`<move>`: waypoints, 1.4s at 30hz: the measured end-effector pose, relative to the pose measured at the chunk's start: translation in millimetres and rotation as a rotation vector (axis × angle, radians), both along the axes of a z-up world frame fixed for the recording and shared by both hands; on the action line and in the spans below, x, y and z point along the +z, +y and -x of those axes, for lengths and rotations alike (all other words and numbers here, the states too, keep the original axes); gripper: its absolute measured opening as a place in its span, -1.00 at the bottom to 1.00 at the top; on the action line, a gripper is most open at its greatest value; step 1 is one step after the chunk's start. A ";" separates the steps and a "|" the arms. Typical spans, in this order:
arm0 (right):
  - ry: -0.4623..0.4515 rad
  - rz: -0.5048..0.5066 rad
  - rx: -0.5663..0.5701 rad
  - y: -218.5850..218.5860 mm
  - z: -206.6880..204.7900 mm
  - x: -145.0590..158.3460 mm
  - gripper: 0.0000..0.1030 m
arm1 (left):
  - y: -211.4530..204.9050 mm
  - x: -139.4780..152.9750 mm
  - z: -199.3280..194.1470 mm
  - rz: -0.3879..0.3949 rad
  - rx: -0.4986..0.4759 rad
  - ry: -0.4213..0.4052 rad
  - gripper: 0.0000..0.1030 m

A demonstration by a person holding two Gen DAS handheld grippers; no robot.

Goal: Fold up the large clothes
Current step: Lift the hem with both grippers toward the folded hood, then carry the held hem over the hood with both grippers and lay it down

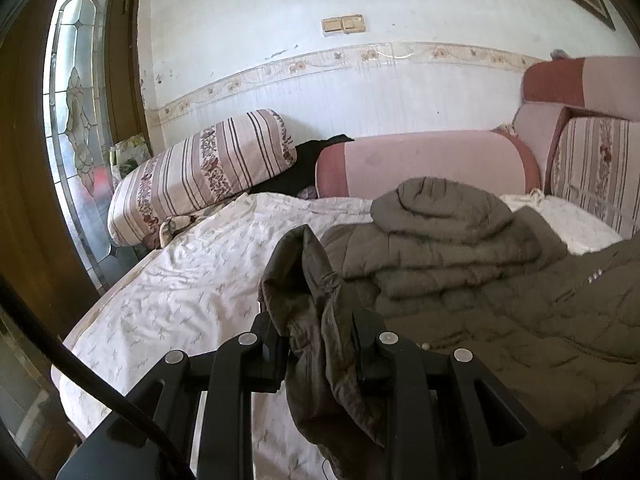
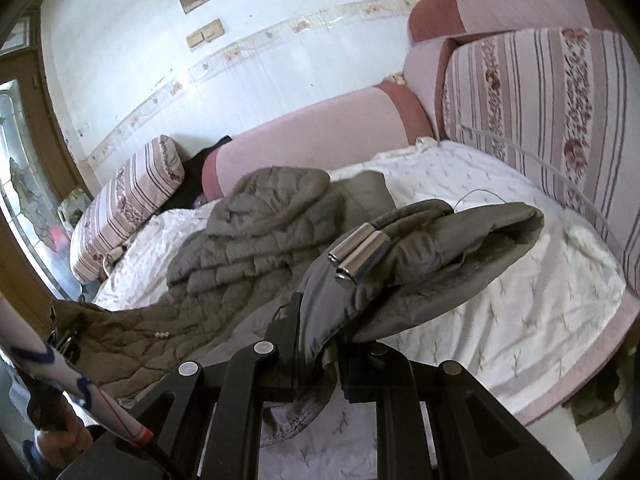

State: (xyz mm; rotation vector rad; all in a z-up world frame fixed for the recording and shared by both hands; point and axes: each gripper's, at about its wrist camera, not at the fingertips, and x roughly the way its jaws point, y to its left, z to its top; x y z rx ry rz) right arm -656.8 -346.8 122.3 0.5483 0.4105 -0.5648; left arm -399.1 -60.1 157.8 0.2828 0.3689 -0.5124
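Between left gripper (image 1: 320, 344) fingers, clamped olive jacket (image 1: 460, 248) edge; right gripper (image 2: 320, 336) likewise pinching jacket fabric above bed (image 2: 500, 300).

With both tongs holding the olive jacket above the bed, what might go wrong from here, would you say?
The left tongs pinch only a bunched edge of the olive jacket, so the slick fabric may slip out. The metal cord ends by the right tongs could snag. The jacket's heaped far part might drag the white bedsheet.
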 end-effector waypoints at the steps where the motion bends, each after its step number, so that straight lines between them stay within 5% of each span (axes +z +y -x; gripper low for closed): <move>1: -0.005 0.003 0.002 -2.2 -1.5 3.9 -0.71 | -2.8 4.1 -3.6 0.001 -0.001 -0.001 -0.54; 15: -0.077 -0.008 0.007 -51.9 -54.2 62.5 -0.71 | -54.1 63.7 -87.5 0.080 0.008 0.040 -0.33; 20: -0.087 -0.014 -0.007 -84.1 -95.1 79.5 -0.71 | -80.8 85.9 -134.0 0.088 0.076 -0.007 -0.26; 27: -0.068 -0.069 -0.076 -153.3 -171.6 82.6 -0.71 | -83.1 115.7 -213.3 0.155 0.186 0.006 0.40; 31: -0.034 -0.082 -0.129 -193.8 -214.4 76.9 -0.71 | -69.9 128.0 -243.8 0.179 0.242 -0.006 0.40; 39: 0.091 -0.151 -0.166 -257.4 -290.4 33.6 -0.69 | -88.7 93.6 -241.6 0.088 0.159 -0.031 0.40; 42: 0.119 -0.210 -0.147 -271.3 -310.4 13.1 -0.44 | -113.2 61.3 -235.2 0.034 0.092 0.024 0.40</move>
